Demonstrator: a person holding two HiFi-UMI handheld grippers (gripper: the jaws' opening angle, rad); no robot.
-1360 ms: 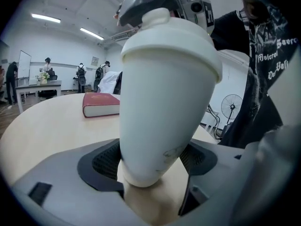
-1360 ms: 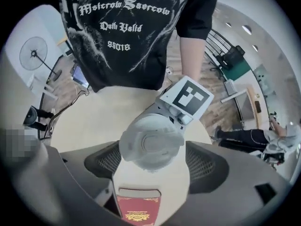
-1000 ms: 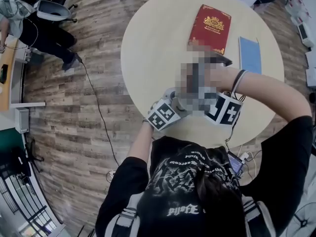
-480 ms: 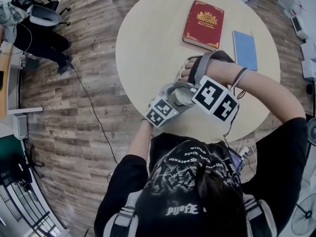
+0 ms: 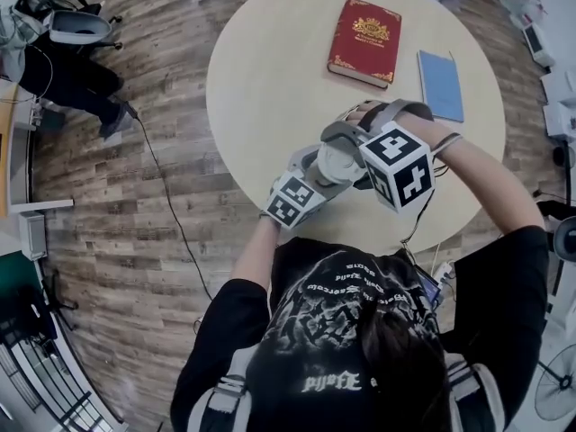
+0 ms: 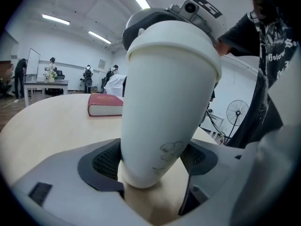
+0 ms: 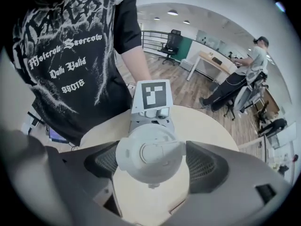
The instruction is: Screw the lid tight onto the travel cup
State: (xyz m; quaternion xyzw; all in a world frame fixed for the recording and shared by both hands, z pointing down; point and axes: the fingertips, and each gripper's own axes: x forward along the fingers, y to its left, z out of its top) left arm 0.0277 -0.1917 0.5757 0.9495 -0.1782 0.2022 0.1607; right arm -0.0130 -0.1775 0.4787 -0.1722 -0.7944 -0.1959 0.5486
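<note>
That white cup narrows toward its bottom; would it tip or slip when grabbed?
Likely tippy: the travel cup tapers to a narrow base. Its smooth wall may slip. It seems rigid, undented where the left gripper clamps it.
</note>
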